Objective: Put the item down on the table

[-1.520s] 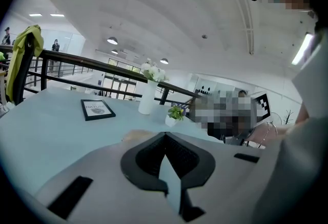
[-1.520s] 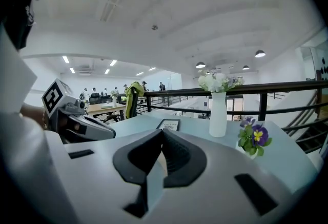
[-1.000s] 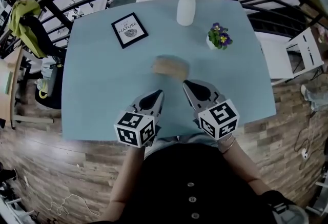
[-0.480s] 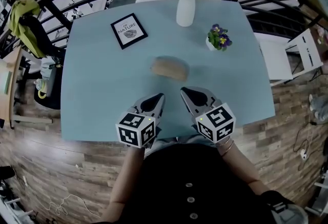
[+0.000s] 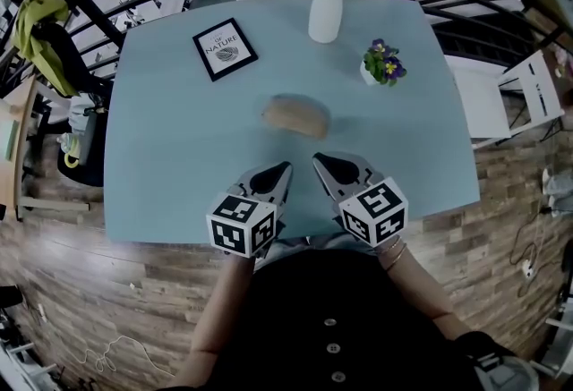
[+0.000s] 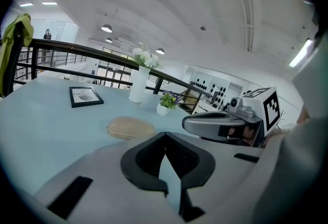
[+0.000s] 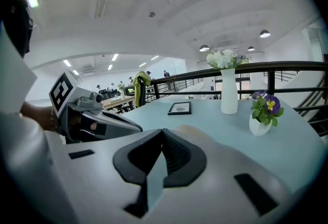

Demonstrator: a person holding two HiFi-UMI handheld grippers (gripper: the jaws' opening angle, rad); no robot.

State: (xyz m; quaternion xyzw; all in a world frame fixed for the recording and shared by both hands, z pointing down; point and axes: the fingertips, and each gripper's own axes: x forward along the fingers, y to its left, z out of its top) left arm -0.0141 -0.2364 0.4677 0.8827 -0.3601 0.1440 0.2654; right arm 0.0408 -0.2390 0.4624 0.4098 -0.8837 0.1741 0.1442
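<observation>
Right gripper (image 5: 317, 160) farther from item (image 5: 295, 114), fingers (image 7: 180, 159) together

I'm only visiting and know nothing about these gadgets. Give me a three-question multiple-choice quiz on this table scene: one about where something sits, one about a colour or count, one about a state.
1. Where does the tan item lie?
A. near the middle of the table
B. at the table's far left corner
C. on the wooden floor

2. What colour are most of the blooms in the small pot of flowers?
A. red
B. purple
C. orange

3. How do the left gripper and right gripper stand?
A. both wide open
B. left clamped on the tan item
C. both shut, nothing held

Answers:
1 A: the head view shows it resting mid-table, apart from both grippers.
2 B: purple blooms show in the head view and the right gripper view.
3 C: each gripper view shows its jaws together with nothing between them.
</observation>
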